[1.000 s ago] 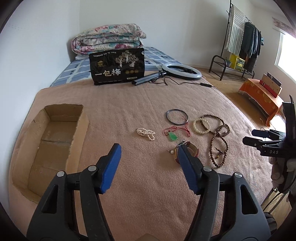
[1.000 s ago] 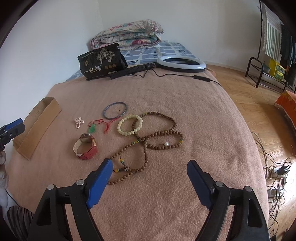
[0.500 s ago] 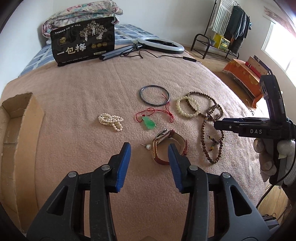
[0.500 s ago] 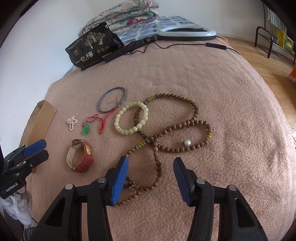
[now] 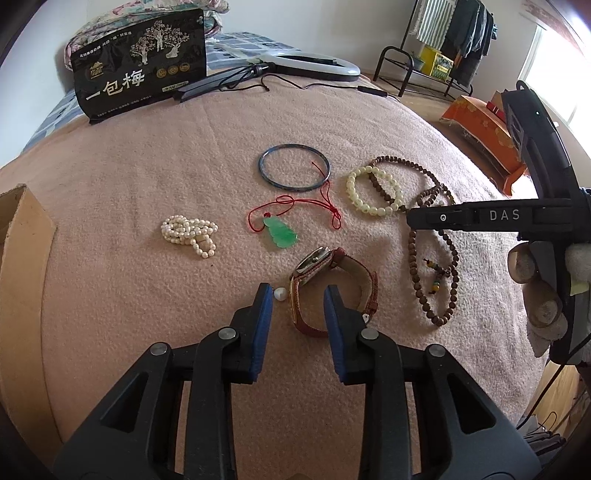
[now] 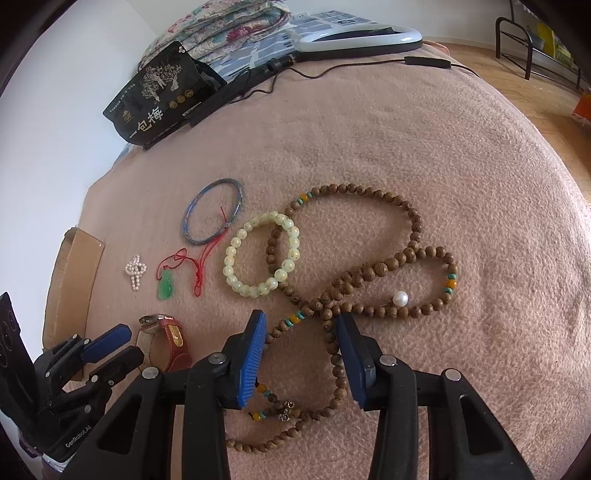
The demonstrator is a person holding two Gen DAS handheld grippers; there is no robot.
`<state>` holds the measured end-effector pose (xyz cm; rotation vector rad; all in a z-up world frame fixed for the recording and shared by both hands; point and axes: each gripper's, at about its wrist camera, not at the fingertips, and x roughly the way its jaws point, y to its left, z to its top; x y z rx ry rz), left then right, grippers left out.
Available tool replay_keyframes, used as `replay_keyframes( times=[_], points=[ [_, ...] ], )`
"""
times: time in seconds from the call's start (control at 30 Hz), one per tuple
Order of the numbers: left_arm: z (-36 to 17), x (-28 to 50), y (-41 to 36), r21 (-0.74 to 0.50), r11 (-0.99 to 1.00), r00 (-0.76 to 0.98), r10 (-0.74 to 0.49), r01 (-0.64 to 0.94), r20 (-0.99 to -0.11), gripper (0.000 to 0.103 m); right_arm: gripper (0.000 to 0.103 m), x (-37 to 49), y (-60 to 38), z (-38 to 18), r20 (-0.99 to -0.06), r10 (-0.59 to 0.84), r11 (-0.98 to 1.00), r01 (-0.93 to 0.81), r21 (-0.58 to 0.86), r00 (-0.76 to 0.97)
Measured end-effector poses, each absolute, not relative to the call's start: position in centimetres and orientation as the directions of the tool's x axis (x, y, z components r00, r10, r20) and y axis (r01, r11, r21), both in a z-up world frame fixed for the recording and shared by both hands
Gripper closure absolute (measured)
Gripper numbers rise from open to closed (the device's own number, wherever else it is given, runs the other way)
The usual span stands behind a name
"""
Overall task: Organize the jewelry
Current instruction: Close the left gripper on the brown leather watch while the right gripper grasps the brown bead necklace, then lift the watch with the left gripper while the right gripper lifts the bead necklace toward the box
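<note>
Jewelry lies on a pink blanket. A red-strap watch (image 5: pixel 334 286) stands on edge between the tips of my left gripper (image 5: pixel 298 295), which is open and straddles the strap's near end. A loose pearl (image 5: pixel 279 294) lies by its left finger. My right gripper (image 6: pixel 301 325) is open over the crossing of the long brown bead necklace (image 6: pixel 369 273). Nearby lie a pale bead bracelet (image 6: pixel 262 258), a blue bangle (image 5: pixel 294 172), a green pendant on red cord (image 5: pixel 280 233), a pearl strand (image 5: pixel 189 234) and a white pearl (image 6: pixel 400 298).
A cardboard box (image 5: pixel 22 258) stands at the blanket's left edge. A black printed bag (image 5: pixel 142 64), a ring light (image 5: pixel 314 66) with its cable and folded quilts (image 6: pixel 229 26) lie at the back. A clothes rack (image 5: pixel 443 44) and an orange box (image 5: pixel 484 129) stand on the floor to the right.
Both grippers have moved forward and down toward the blanket and narrowed their openings. The left now straddles the watch strap; the right now sits over the brown necklace.
</note>
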<state>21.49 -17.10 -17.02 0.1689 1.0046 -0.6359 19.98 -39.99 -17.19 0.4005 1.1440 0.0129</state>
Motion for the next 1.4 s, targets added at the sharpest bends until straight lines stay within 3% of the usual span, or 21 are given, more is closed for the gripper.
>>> replay_keyframes(
  times=[0.37,0.7,1.1,1.4],
  points=[
    [-18.0,22.1,-18.2,-0.133,0.808,0.369,-0.401,0.575,-0.838,0.091,0.065,22.1,-38.3,-17.5,-0.921,0.085,0.968,0.188,0.167,0.381],
    [-18.2,22.2,-18.3,-0.121,0.806,0.376,-0.396,0.579,-0.837,0.096,0.093,22.3,-38.4,-17.5,-0.929,0.031,0.987,0.133,0.087,0.370],
    [-18.0,22.0,-18.1,-0.109,0.811,0.399,-0.394,0.575,-0.828,0.097,0.093,21.2,-38.8,-17.1,-0.917,0.067,0.987,0.105,0.118,0.393],
    [-15.7,21.3,-17.0,-0.118,0.826,0.445,-0.411,0.551,-0.796,0.097,0.094,18.7,-38.7,-12.7,-0.868,0.081,0.988,0.073,0.134,0.489]
  ],
)
